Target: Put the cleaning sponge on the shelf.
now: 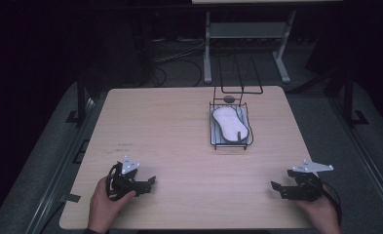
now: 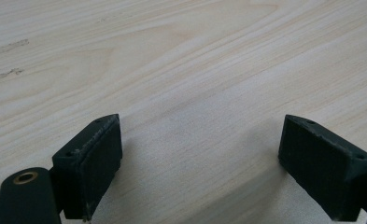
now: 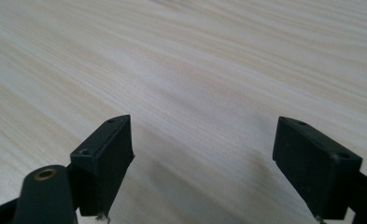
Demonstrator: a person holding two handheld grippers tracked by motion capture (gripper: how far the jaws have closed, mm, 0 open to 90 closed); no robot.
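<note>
A black wire rack (image 1: 229,143) stands on the wooden table (image 1: 179,146), right of its middle, and a white oval dish (image 1: 230,124) lies in it. My left gripper (image 1: 149,183) rests near the table's front left, held in a hand, open, with nothing between its jaws (image 2: 200,158). My right gripper (image 1: 278,188) sits low at the front right, jaws pointing left, open and empty (image 3: 202,158). Both are well short of the rack.
A small dark round thing (image 1: 229,99) lies at the rack's far end, where a wire frame (image 1: 240,78) leans up behind it. Beyond the table are a metal stand (image 1: 245,34) and cables on the dark floor. Bare wood lies between the grippers.
</note>
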